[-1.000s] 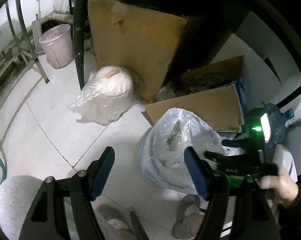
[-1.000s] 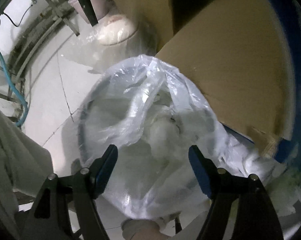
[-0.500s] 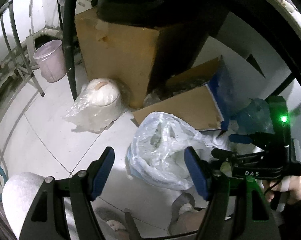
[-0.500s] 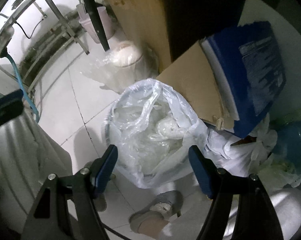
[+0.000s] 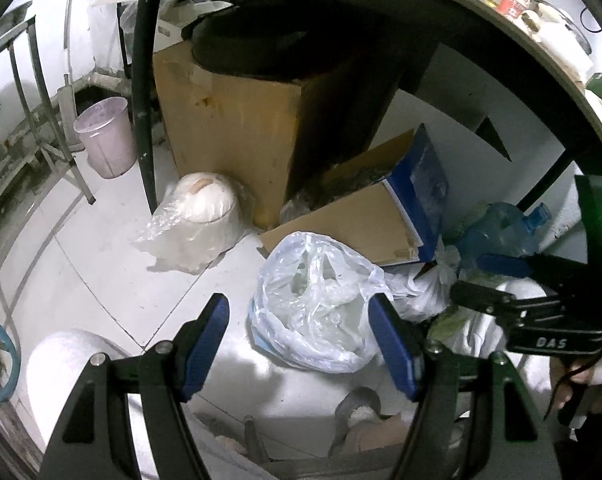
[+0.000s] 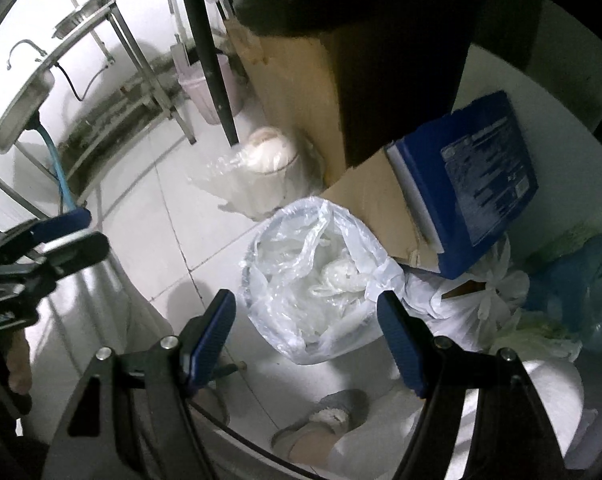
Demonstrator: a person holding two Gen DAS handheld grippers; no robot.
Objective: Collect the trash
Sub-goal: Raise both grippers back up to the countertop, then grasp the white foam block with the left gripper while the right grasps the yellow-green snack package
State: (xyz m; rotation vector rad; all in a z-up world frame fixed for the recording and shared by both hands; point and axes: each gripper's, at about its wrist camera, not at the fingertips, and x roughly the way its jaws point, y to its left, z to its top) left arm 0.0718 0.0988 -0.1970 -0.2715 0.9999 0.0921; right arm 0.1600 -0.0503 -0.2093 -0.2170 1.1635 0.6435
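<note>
The tall cardboard box (image 5: pixel 229 128) under the table is the landmark here, and everything else sits around its foot. Leaning against its right side is a flattened carton (image 5: pixel 365 220) with a blue printed flap. In front of the box, a little to the right, stands the bin lined with a clear plastic bag (image 5: pixel 321 300); its mouth gapes open, crumpled plastic and pale wads already lie inside, and the bag's edges hang loose and untied. To the left of the box's foot is a white tub draped in loose clear plastic (image 5: pixel 197 220), and farther left a pink bucket (image 5: pixel 107 136). To the right of the lined bin, beyond the carton, a heap of knotted white bags (image 6: pixel 481 292) and a blue water jug (image 5: pixel 497 232) lie on the floor. The left gripper (image 5: pixel 301 340) hangs above the bin with its jaws spread wide and nothing between them; the right gripper (image 6: pixel 307 340) is likewise wide apart and empty, well above the bag's mouth. Judging from this, some trash is already gathered in the bag, while the bag has yet to be closed or lifted and the loose bags to the right are uncollected.
</note>
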